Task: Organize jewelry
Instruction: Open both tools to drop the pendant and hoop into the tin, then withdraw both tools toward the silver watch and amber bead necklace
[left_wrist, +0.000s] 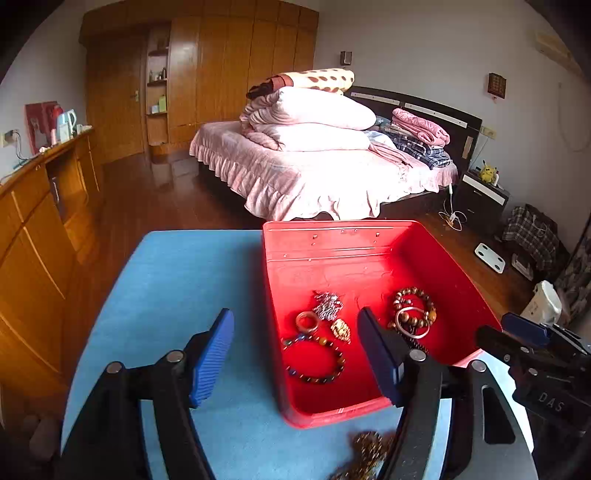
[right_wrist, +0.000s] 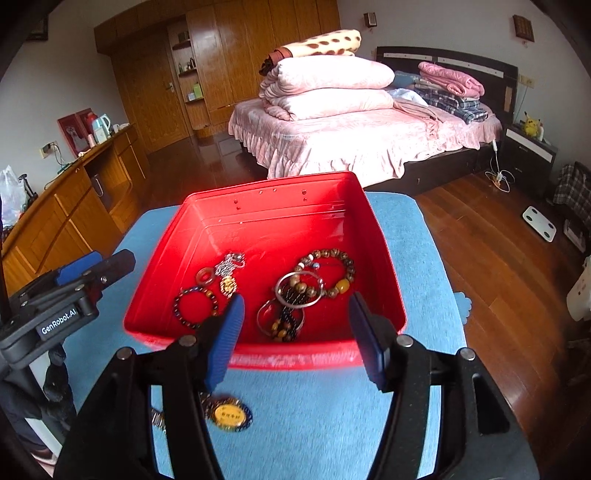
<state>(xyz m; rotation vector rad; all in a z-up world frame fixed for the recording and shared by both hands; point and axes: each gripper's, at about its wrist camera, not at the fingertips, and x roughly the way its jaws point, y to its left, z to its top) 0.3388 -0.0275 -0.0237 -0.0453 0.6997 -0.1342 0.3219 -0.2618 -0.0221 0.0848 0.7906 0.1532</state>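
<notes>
A red tray (left_wrist: 369, 243) (right_wrist: 258, 210) stands on a blue mat (left_wrist: 184, 280) (right_wrist: 424, 258). In it lie bead bracelets (left_wrist: 314, 360) (right_wrist: 327, 273), a metal bangle (right_wrist: 299, 290), a ring (left_wrist: 307, 320) and a silver chain (left_wrist: 327, 304). A necklace with a yellow medallion (right_wrist: 229, 413) lies on the mat in front of the tray; it also shows in the left wrist view (left_wrist: 369, 450). My left gripper (left_wrist: 295, 354) is open and empty over the tray's near left corner. My right gripper (right_wrist: 295, 332) is open and empty at the tray's near wall.
A bed (left_wrist: 314, 166) with stacked pink quilts stands behind the table. A wooden cabinet (left_wrist: 44, 206) runs along the left wall. A nightstand (left_wrist: 480, 199) and a white scale (left_wrist: 489, 257) are at the right on the wood floor.
</notes>
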